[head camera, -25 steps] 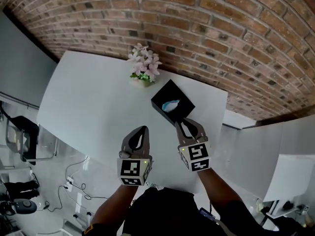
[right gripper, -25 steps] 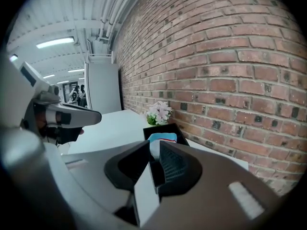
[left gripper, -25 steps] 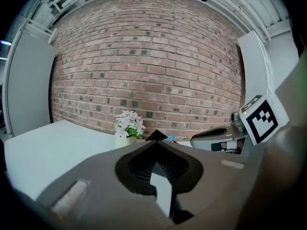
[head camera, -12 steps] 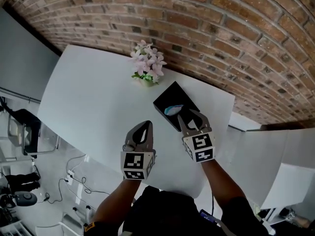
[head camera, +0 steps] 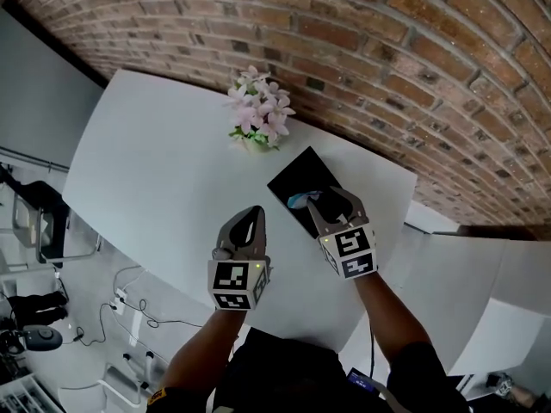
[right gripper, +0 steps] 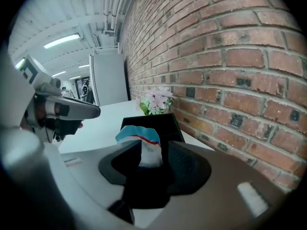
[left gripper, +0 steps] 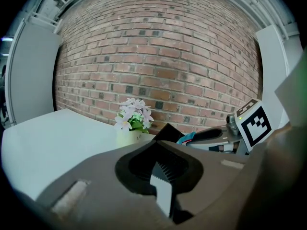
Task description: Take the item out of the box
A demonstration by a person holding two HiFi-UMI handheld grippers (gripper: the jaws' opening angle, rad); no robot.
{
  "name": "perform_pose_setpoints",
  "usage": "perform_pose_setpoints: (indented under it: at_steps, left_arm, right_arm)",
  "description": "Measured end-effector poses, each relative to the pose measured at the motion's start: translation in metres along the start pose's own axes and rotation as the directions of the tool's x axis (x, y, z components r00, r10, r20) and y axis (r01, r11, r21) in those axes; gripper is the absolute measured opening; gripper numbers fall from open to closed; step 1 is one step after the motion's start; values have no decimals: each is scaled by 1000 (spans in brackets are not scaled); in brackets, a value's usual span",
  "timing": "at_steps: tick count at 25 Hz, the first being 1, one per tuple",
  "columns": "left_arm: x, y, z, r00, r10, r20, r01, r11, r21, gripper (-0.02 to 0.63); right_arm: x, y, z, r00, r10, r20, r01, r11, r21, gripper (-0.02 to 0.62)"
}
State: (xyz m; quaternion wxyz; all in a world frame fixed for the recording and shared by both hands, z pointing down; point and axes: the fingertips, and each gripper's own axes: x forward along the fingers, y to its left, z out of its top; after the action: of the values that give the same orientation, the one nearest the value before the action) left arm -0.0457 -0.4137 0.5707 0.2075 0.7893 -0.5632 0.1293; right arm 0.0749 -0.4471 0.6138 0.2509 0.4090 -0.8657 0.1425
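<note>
The fingers of the right gripper (head camera: 327, 203), just opened, straddled the blue-topped pouch (right gripper: 141, 145) in the black box (head camera: 297, 175), likely needing next to close and lift, while those of the left gripper (head camera: 251, 216) were together.

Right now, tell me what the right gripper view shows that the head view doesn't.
Only the right gripper view: ceiling lights, and the striped item between the right gripper's jaws, which have just been opening. Only the head view: the person's arms, floor cables. Both: black box, flowers, brick wall, table, left gripper.
</note>
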Motion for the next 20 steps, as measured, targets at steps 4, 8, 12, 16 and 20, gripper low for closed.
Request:
perform_pose_setpoints:
  at_steps: [4,8,12,16,20]
  left_arm:
    - [5,-2,-2,1000,-3,-12,3,1000,-3,5]
    - [8,-7,-6,1000,-12,-25,12,1000,2,5]
    - [9,-9,-7,1000,-11,-25,12,1000,6,5]
    - [5,-11,-1,1000,-13,-13,13,1000,10,5]
    - [-2,-13,5,1000,-15,4,15,1000,18,5]
  right_arm:
    - [5,3,-1,1000,28,-5,-28,999,-19,158]
    - [7,5,-1,999,45,-2,-45,999,-30,91]
    - [7,4,-1,999,43,-13,-44,998,-48,39]
    - [4,5,-1,999,30,-12,-31,998,-55,6]
    - [-5,3,9,1000,-4,21,5,999,-47,5]
